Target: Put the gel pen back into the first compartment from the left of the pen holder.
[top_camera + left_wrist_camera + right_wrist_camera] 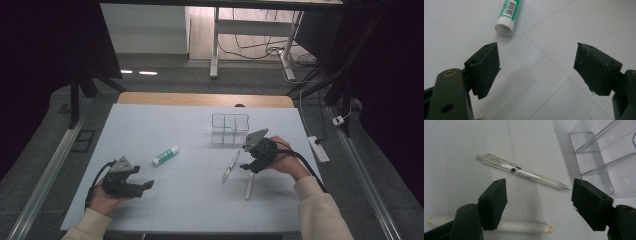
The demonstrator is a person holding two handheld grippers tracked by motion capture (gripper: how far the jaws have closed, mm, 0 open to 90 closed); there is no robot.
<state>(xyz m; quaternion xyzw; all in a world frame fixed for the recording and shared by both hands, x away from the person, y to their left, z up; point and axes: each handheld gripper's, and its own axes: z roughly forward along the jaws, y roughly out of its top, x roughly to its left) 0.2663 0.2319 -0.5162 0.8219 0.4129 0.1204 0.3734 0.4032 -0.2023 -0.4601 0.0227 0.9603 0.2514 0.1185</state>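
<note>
In the high view, the right gripper (250, 167) hovers at about four o'clock on the white table (150, 125), held by the person's right hand (285, 161), with a clear pen (231, 165) just beside it toward nine o'clock and a white marker (249, 186) just below it toward six o'clock. In the right gripper view its jaws stand wide apart with nothing between them; the pen (524, 173) lies on the table beyond the jaws, slanting from ten o'clock to four o'clock, its tip near a clear plastic organizer (599, 157) at two o'clock, while the marker (521, 227) lies flat at six o'clock, partly hidden behind the near jaw. The left gripper (145, 186) rests low at about seven o'clock of the table in the left hand (107, 197), well apart from the right one. In the left gripper view its jaws are also spread wide and empty, and a green and white glue stick (507, 16) lies at eleven o'clock beyond them, cap end toward the jaws.
</note>
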